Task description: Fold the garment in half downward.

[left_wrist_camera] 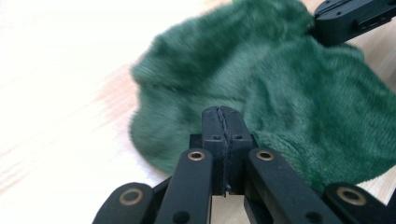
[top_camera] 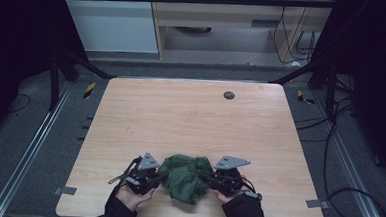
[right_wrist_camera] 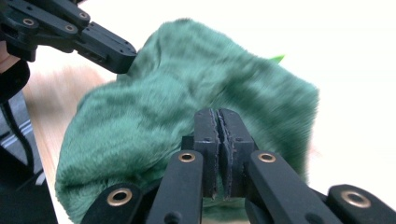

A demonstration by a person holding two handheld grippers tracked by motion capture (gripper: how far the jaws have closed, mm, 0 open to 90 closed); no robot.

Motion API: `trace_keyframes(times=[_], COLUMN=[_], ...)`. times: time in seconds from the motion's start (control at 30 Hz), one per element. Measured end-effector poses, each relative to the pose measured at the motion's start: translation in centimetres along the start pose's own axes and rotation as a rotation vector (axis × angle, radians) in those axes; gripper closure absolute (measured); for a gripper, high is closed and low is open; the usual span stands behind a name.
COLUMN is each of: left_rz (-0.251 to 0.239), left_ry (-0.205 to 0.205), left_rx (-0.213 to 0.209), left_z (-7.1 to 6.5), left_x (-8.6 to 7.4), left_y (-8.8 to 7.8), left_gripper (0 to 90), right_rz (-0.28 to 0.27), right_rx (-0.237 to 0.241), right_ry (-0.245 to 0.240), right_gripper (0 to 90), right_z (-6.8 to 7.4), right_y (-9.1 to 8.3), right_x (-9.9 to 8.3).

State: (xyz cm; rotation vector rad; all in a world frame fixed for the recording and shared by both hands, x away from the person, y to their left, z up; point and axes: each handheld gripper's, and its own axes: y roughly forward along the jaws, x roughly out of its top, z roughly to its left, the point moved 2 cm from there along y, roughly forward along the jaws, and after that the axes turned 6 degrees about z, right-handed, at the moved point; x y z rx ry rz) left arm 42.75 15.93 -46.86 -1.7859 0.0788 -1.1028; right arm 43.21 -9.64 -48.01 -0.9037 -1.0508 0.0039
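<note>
A crumpled dark green fuzzy cloth (top_camera: 185, 177) lies near the front edge of the wooden table (top_camera: 190, 118), between my two grippers. My left gripper (top_camera: 159, 175) sits at the cloth's left side. In the left gripper view it (left_wrist_camera: 222, 111) has its pads pressed flat together, with the cloth (left_wrist_camera: 289, 84) just beyond the tips. My right gripper (top_camera: 209, 178) is at the cloth's right side. In its own view the right gripper (right_wrist_camera: 218, 113) shows only a thin slit between the pads, with no fabric seen in it. The cloth (right_wrist_camera: 187, 93) bulges right behind those tips.
A dark round grommet (top_camera: 228, 95) is set in the table's far side. The person's hands and dark sleeves (top_camera: 245, 211) come in at the front edge. Cables (top_camera: 346, 196) lie on the floor to the right, and a black frame surrounds the table.
</note>
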Motion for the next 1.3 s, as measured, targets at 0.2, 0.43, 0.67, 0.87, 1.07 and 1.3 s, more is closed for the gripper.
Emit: trace_keyframes(times=[0.2, 0.43, 0.67, 0.87, 1.07, 1.3], left_rz=[-0.036, -0.062, -0.087, -0.1, -0.103, -0.095], left_ry=[-0.04, -0.084, -0.125, -0.165, -0.184, -0.2], left_rx=[0.035, 0.084, 0.131, 0.149, 0.2, 0.239], left_z=[1.5, 3.5, 5.3, 7.1, 8.8, 10.1], left_x=[0.1, -0.3, -0.9, -1.7, -2.7, -3.4], left_y=[-1.1, -1.5, -2.1, -2.7, -3.2, -3.3], left_gripper=[87.1, 77.0, 58.8, 46.9, 40.6, 37.3], right_rz=[-0.044, -0.067, -0.071, -0.057, -0.056, -0.041], right_rx=[-0.042, -0.131, -0.206, -0.273, -0.328, -0.383], right_ry=[0.032, 0.07, 0.124, 0.158, 0.19, 0.208], right_gripper=[83.8, 76.8, 64.6, 54.9, 45.7, 39.1], right_z=[-1.4, -3.5, -5.7, -7.4, -8.9, -10.2], right_y=[-1.5, -3.0, -4.2, -5.0, -5.8, -6.3], right_x=[0.4, 0.2, -0.5, -1.3, -1.9, -2.6])
